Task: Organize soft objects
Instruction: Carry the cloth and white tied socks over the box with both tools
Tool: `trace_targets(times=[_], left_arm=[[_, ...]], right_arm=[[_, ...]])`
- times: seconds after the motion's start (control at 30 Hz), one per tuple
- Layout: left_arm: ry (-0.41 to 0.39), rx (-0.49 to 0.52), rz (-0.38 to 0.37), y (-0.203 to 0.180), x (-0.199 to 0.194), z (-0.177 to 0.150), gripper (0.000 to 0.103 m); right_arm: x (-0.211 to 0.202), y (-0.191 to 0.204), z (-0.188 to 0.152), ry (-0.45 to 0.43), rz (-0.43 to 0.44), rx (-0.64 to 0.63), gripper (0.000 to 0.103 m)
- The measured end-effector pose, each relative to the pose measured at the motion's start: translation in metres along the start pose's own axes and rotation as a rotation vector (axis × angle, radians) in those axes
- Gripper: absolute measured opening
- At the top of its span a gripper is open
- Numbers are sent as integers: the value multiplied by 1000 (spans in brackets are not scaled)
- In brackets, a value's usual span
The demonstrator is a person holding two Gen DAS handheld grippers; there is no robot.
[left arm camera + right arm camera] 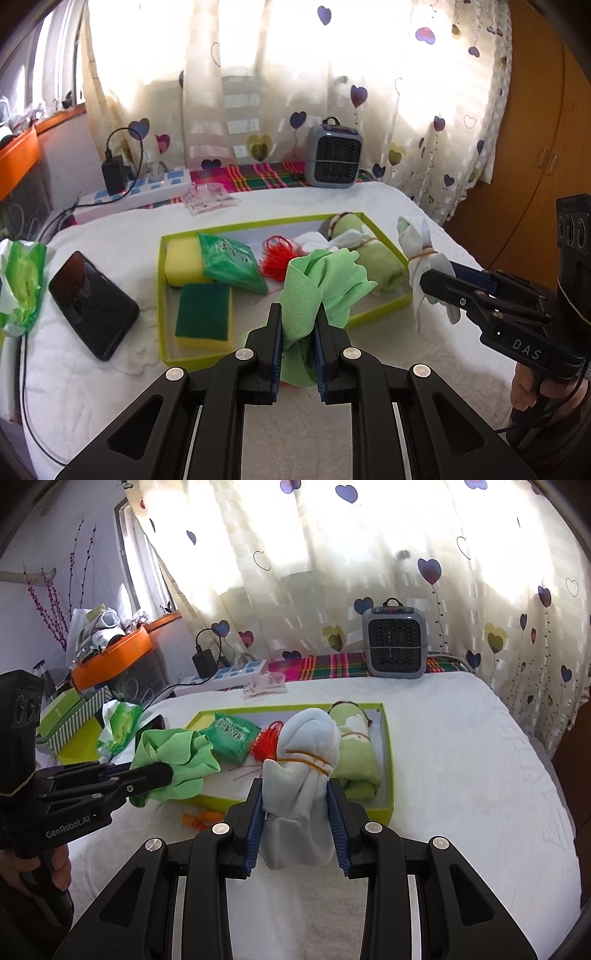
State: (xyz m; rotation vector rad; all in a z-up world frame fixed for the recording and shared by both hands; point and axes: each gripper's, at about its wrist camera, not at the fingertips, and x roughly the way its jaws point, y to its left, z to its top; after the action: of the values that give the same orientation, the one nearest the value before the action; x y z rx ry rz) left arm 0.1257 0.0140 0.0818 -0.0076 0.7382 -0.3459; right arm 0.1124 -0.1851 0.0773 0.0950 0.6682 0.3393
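My left gripper (298,317) is shut on a light green cloth (325,280), held above the near edge of a lime-green tray (161,295); the cloth also shows in the right wrist view (173,764). My right gripper (295,794) is shut on a white cloth bundle (306,775) tied with a rubber band, held just in front of the tray (389,775); the bundle also shows in the left wrist view (421,254). The tray holds two yellow-green sponges (203,317), a green packet (231,262), a red tassel (275,262) and a rolled green towel (380,266).
A black phone (92,302) and a green tissue pack (22,280) lie left of the tray on the white bedcover. A power strip (147,188) with charger and a small grey heater (334,155) stand at the back. Small orange items (201,818) lie before the tray.
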Motion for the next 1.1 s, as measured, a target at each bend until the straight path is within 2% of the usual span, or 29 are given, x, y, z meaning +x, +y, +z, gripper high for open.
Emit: trace_targets(times=[0.5, 1.1], left_arm=[[21, -52, 8, 16, 31, 17, 14], [61, -49, 45, 22, 59, 17, 14]], right_arm=[[50, -4, 29, 50, -44, -39, 34], [87, -2, 39, 110, -67, -95, 34]])
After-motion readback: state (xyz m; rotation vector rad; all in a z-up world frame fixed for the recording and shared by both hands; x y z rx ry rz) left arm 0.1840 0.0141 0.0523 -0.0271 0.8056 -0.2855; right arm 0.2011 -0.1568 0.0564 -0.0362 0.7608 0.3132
